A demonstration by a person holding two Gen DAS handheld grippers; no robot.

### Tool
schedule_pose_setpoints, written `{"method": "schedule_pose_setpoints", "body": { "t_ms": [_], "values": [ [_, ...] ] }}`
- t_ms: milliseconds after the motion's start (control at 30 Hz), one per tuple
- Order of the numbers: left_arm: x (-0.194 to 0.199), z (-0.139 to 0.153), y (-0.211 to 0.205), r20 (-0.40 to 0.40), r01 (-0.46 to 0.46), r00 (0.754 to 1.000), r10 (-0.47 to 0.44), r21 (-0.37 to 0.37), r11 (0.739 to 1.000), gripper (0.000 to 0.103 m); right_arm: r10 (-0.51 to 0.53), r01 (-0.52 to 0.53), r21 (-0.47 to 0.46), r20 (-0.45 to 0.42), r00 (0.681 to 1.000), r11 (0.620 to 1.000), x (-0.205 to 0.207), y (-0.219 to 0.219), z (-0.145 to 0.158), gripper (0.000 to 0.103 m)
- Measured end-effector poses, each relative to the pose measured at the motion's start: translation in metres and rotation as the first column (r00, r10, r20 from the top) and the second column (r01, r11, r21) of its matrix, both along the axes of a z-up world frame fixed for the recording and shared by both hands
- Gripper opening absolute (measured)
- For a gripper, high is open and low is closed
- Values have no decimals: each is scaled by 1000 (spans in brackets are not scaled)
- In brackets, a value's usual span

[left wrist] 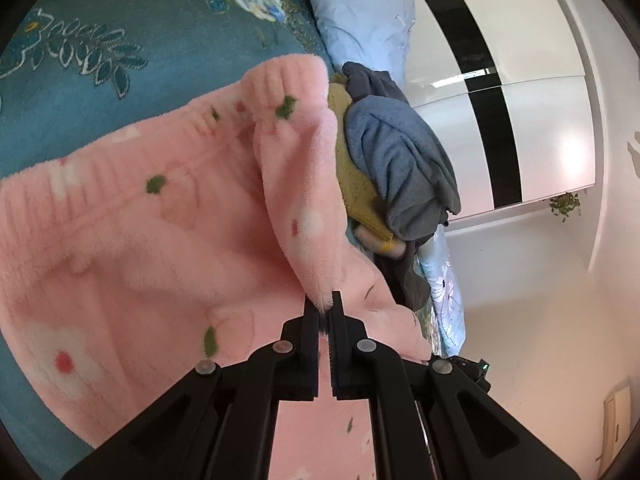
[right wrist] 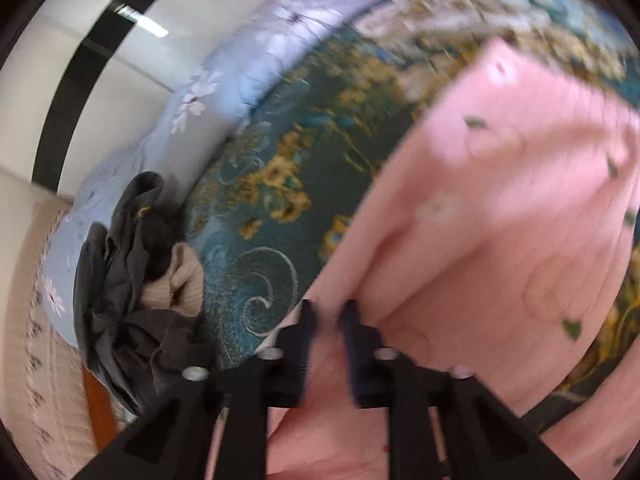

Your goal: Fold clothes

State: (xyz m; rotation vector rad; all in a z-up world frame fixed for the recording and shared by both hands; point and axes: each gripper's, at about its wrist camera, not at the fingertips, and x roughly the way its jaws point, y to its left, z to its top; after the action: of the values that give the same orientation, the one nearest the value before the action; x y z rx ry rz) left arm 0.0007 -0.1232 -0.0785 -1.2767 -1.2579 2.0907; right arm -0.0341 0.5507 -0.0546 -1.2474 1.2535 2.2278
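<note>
A fluffy pink garment (left wrist: 160,240) with white flowers and green leaves lies spread on a teal floral bedspread (left wrist: 100,92). My left gripper (left wrist: 325,300) is shut on a raised fold of it, which stands up from the jaws as a ridge with a ribbed cuff at its far end. In the blurred right wrist view the same pink garment (right wrist: 500,200) drapes from my right gripper (right wrist: 328,312) up to the right. Its jaws stand close together with an edge of pink cloth between them.
A heap of other clothes, blue-grey (left wrist: 400,160) over yellow (left wrist: 356,184), sits just beyond the pink garment; in the right view, dark grey clothes (right wrist: 120,300) and beige clothes (right wrist: 176,280). A light blue flowered quilt (left wrist: 360,12) borders the bed. A white wardrobe (left wrist: 540,80) stands behind.
</note>
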Motion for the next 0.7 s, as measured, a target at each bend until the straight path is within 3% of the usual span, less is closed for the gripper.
{"method": "schedule_pose_setpoints", "body": {
  "t_ms": [100, 167, 267, 367, 467, 700],
  "values": [
    [-8, 4, -2, 16, -10, 1000, 10, 16, 1000, 3, -30, 26, -73, -52, 998, 997, 8, 6, -1, 4],
    [-11, 16, -7, -15, -27, 1000, 27, 33, 999, 3, -38, 19, -112, -169, 985, 993, 18, 9, 16, 3],
    [-5, 47, -8, -139, -19, 990, 24, 38, 999, 3, -32, -17, -120, -396, 918, 993, 43, 16, 58, 3],
    [10, 66, -5, -217, -5, 976, 9, 21, 1000, 3, 62, -75, -3, -540, 840, 997, 86, 12, 99, 3],
    [31, 56, -8, -189, 0, 982, 6, 32, 999, 3, 101, -101, 31, -550, 829, 994, 131, 9, 103, 3],
    [80, 9, -26, -91, -36, 995, 38, 29, 999, 3, 70, -96, -40, -436, 897, 995, 220, 15, 51, 3]
  ]
}}
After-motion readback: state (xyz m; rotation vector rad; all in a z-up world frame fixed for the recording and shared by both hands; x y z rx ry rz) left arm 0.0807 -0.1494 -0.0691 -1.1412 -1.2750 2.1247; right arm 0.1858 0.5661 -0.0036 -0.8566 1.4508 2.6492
